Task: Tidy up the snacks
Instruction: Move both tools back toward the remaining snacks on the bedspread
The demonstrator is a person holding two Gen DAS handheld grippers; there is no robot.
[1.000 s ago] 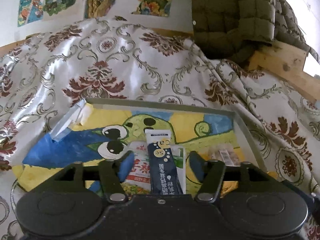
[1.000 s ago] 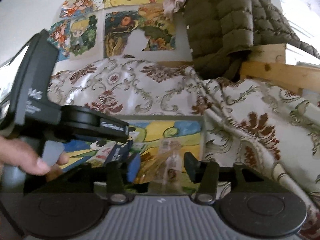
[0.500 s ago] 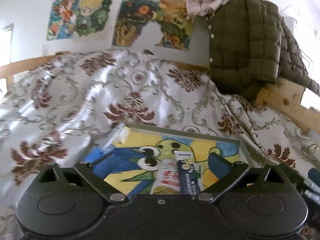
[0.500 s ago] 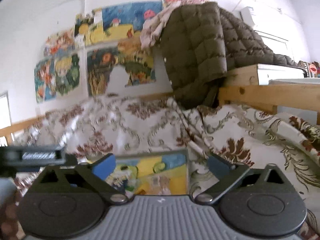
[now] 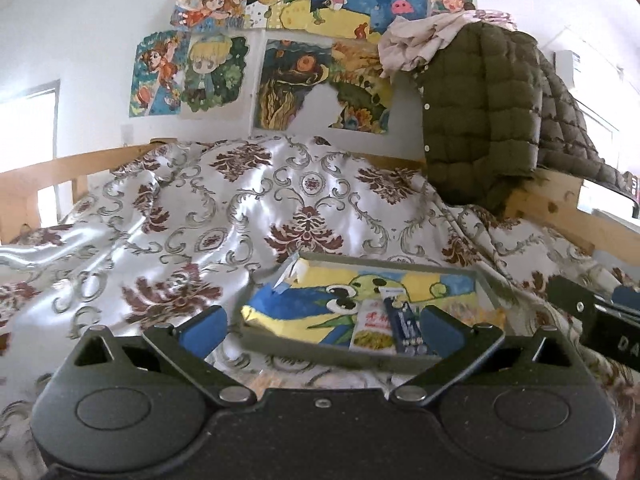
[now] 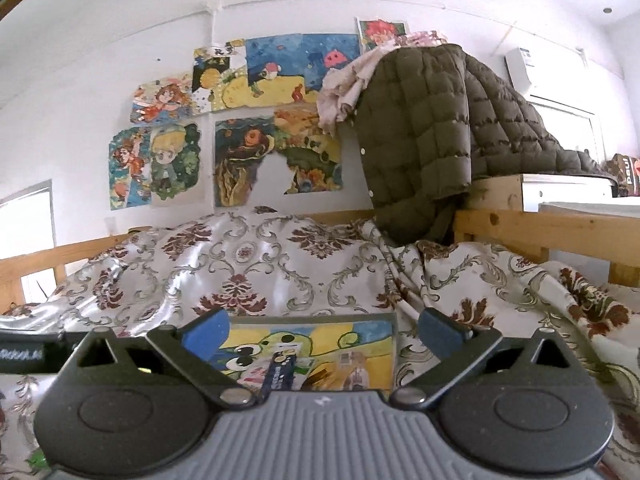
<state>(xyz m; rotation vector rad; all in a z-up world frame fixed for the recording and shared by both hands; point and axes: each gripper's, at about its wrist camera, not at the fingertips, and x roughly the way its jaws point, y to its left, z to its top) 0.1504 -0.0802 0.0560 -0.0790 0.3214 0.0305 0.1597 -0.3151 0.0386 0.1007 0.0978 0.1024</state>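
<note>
A shallow grey tray [image 5: 336,350] lined with a cartoon frog picture lies on the patterned cloth. In it rest a white snack packet [image 5: 370,326] and a dark blue stick packet [image 5: 404,324]. My left gripper [image 5: 320,326] stands open, back from the tray's near edge, with nothing between its fingers. In the right wrist view the same tray [image 6: 394,344] holds the blue stick packet [image 6: 280,372] and a clear wrapped snack [image 6: 354,368]. My right gripper [image 6: 324,332] is open too and holds nothing, above the tray's near side. Its body [image 5: 600,324] shows at the right of the left wrist view.
A glossy white cloth with brown and grey ornaments [image 5: 280,208] covers the surface in folds. An olive quilted jacket [image 6: 432,136] hangs over a wooden frame [image 6: 520,224] at the back right. Drawings [image 6: 240,160] are stuck on the white wall behind.
Both grippers opened wide and drew back and up from the tray. The blue stick packet and the clear snack, earlier between the fingers, now lie loose in the tray.
</note>
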